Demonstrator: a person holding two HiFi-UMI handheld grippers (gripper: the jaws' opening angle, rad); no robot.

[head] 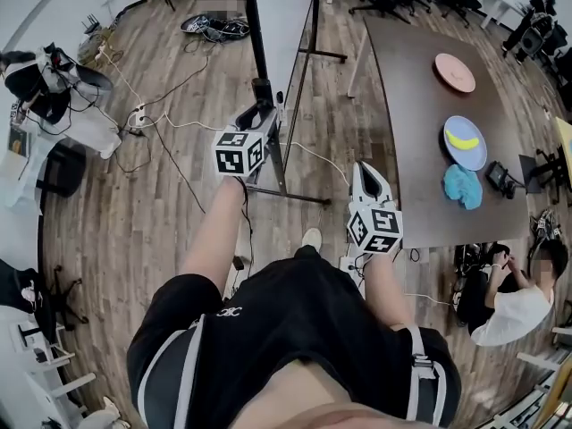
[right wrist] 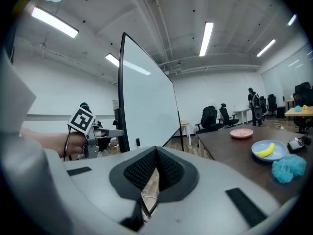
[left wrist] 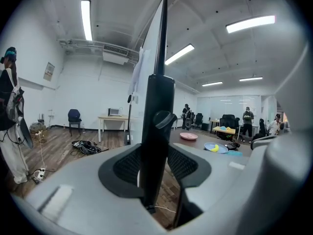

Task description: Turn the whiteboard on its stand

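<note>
The whiteboard (head: 288, 16) stands edge-on ahead of me; its white face (right wrist: 146, 97) fills the left of the right gripper view. My left gripper (head: 257, 110) is at the stand's black upright post (head: 261, 89). In the left gripper view the post (left wrist: 157, 131), with a locking knob (left wrist: 164, 118), runs up between the jaws, and my left gripper (left wrist: 156, 168) is shut on it, both pads against its sides. My right gripper (head: 365, 170) hangs to the right, clear of the board. Its pads (right wrist: 146, 173) meet with nothing between them.
A dark brown table (head: 420, 150) to the right carries a pink plate (head: 454, 71), a blue plate with a banana (head: 466, 141) and a teal cloth (head: 463, 186). The stand's foot bar (head: 286, 193) and cables (head: 161, 119) lie on the wood floor. A person (head: 509, 307) sits at the lower right.
</note>
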